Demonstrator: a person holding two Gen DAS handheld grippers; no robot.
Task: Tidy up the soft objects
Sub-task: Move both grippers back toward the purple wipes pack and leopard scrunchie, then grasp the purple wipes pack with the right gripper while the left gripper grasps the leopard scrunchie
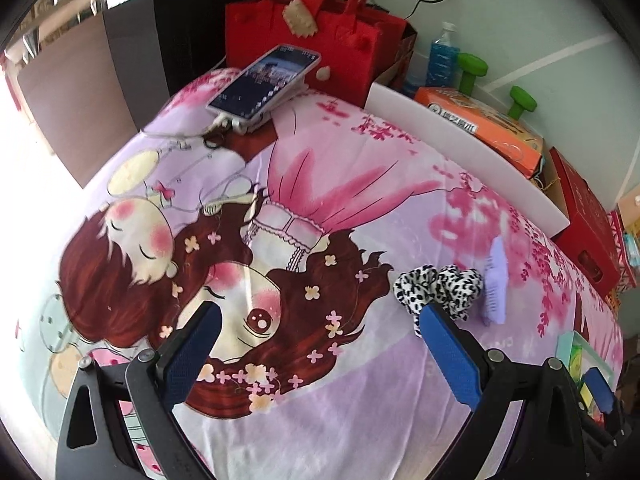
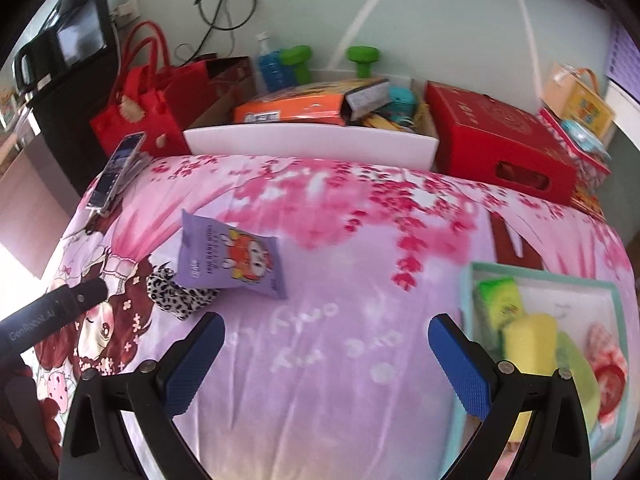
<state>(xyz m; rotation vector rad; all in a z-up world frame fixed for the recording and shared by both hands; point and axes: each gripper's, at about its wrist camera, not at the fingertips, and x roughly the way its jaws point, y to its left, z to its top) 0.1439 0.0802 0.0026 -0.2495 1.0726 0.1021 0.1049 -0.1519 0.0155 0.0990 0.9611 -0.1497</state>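
We hold both tongs wide, with nothing between the blue pads, low over the cartoon-print blanket (image 2: 320, 360) that covers the surface. It may be a bed or a counter under the cloth; we cannot tell.

The left tongs (image 1: 320, 344) point toward the leopard-print scrunchie (image 1: 438, 286), which lies on the blanket just ahead of the right-hand pad and touches the purple tissue packet (image 1: 496, 280) beside it. From the right wrist view the packet partly overlaps the scrunchie, so whichever we lift first may drag the other.

The right tongs (image 2: 326, 350) hover over bare blanket between that pair and the mint-rimmed tray (image 2: 464, 292), which sits well apart to the right. The tray already holds yellow and green sponges (image 2: 528, 340) packed side by side, so we judge it to be the collecting place and the two loose items to be what remains.

We judge the wide jaws suit the next move: the soft, bulky scrunchie needs a broad opening before a squeeze.

The phone (image 1: 264, 80) and red felt bag (image 1: 304, 36) stay at the far edge, out of the way.
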